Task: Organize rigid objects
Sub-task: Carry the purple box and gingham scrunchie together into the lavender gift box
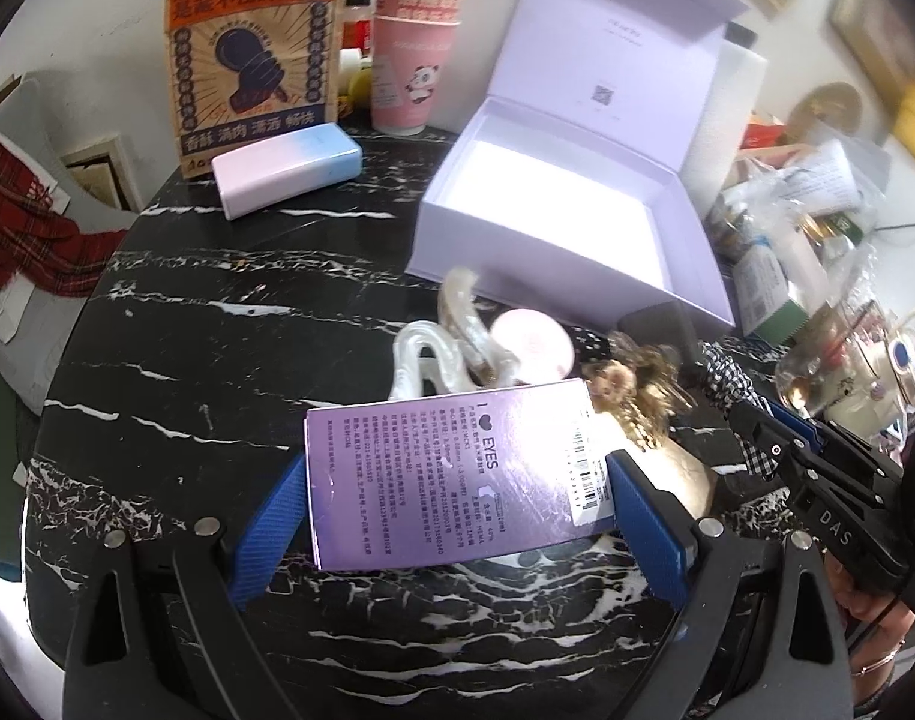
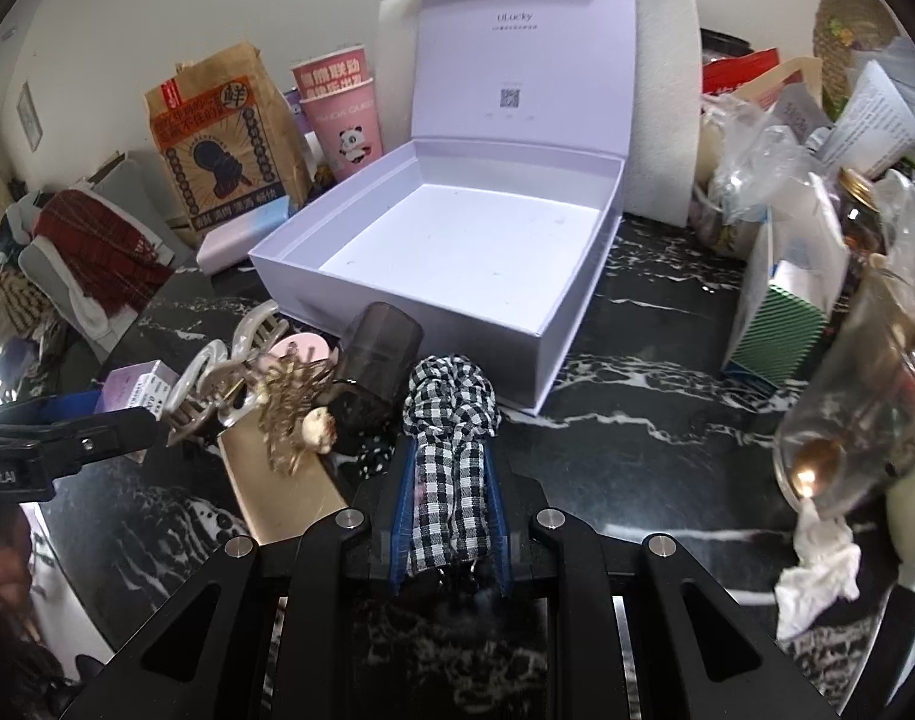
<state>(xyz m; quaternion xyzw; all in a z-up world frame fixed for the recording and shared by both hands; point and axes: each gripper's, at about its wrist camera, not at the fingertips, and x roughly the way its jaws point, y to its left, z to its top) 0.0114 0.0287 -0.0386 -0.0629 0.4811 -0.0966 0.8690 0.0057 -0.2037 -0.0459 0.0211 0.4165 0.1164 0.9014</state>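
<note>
My left gripper (image 1: 457, 468) is shut on a purple "I love EYES" box (image 1: 445, 480), its blue pads (image 1: 271, 516) pressed on both sides just above the black marble table (image 1: 217, 360). My right gripper (image 2: 451, 462) is shut on a black-and-white checked fabric hair tie (image 2: 451, 420); the left wrist view shows that right gripper (image 1: 757, 426) at the right edge. Behind both stands an open lavender gift box (image 2: 397, 300), lid up and empty inside, also in the left wrist view as the gift box (image 1: 517, 294). Pearly hair claws (image 1: 451, 348), a pink round compact (image 1: 535, 339) and a gold hair clip (image 2: 289, 402) lie between.
A dark translucent cup (image 2: 376, 360) lies by the hair tie, on a gold tray (image 2: 289, 498). A pink-blue case (image 1: 286, 168), a paper bag (image 1: 247, 54) and pink cups (image 1: 415, 60) stand at the back left. Bags, cartons and a glass jar (image 2: 847, 408) crowd the right.
</note>
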